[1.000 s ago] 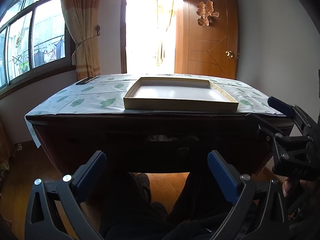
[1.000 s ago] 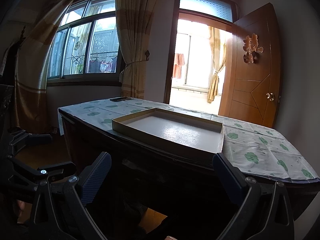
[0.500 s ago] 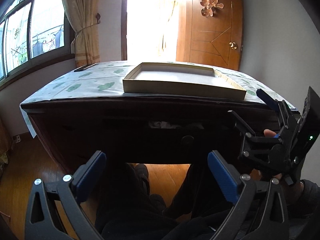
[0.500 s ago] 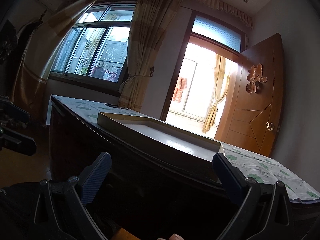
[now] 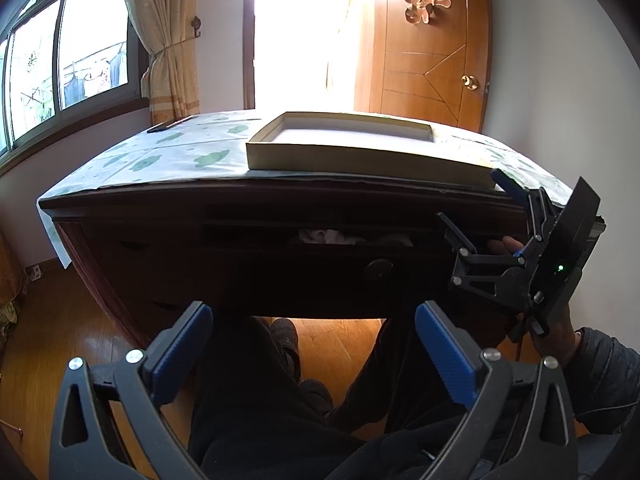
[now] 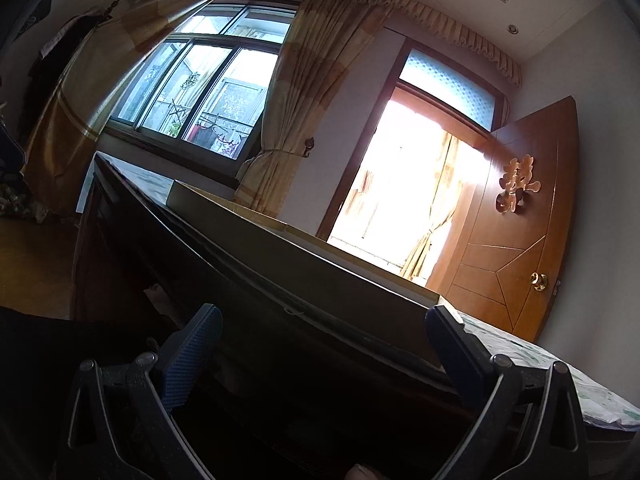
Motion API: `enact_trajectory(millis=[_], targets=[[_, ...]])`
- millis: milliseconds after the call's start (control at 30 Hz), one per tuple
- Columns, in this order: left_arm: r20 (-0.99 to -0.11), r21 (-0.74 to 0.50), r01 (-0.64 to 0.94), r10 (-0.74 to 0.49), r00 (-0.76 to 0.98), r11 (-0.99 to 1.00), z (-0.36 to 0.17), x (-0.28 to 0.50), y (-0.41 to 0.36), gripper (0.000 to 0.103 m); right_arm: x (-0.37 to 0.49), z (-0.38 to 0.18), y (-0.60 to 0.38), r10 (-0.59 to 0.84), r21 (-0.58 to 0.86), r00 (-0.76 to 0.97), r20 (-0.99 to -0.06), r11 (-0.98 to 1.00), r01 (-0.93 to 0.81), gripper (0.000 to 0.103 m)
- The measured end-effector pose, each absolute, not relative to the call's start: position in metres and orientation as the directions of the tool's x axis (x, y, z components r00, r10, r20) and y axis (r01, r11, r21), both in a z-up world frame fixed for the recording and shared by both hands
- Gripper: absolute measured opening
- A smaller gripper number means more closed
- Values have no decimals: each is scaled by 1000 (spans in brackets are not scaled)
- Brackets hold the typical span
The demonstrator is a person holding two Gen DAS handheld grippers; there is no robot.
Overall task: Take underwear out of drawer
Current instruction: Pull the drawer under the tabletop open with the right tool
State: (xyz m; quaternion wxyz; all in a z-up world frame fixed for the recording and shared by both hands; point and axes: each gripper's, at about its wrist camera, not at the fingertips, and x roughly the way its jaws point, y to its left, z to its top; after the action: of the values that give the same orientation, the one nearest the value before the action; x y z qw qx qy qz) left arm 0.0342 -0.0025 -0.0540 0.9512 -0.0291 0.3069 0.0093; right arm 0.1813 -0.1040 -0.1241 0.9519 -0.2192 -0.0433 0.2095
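Landmark: the dark wooden drawer [image 5: 320, 264] under the tabletop [image 5: 168, 160], its round knob [image 5: 378, 270] at centre front.
Change: over the last second the right tool [image 5: 480, 208] came in from the drawer's right, from low beside the desk up to the drawer's right end just under the tabletop edge; its own camera tilted from looking across the tray [image 5: 360, 152] to looking up along the desk's underside edge.
Drawer: slightly ajar, a narrow gap along its top, much as it stood a second earlier.
Underwear: pale crumpled cloth [image 5: 324, 236], judged to be the underwear, lay inside that gap, left of the knob and above it, untouched.
Right tool: fingers spread wide, gripping nothing; contact with the drawer front could not be told.
Left tool [image 5: 312, 348]: held back below and in front of the drawer, over the person's lap, fingers spread, gripping nothing, barely moved.
Meaning: the approach looked under way; the drawer likely needed pulling further out before the cloth could be reached.
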Motion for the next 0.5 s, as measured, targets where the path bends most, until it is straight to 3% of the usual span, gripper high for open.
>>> enact_trajectory(millis=[500], targets=[[-584,-19,-60,37,811,998,-72,64,4,103,186,-132,-105,400,-466,916,-29,805,-367,102]])
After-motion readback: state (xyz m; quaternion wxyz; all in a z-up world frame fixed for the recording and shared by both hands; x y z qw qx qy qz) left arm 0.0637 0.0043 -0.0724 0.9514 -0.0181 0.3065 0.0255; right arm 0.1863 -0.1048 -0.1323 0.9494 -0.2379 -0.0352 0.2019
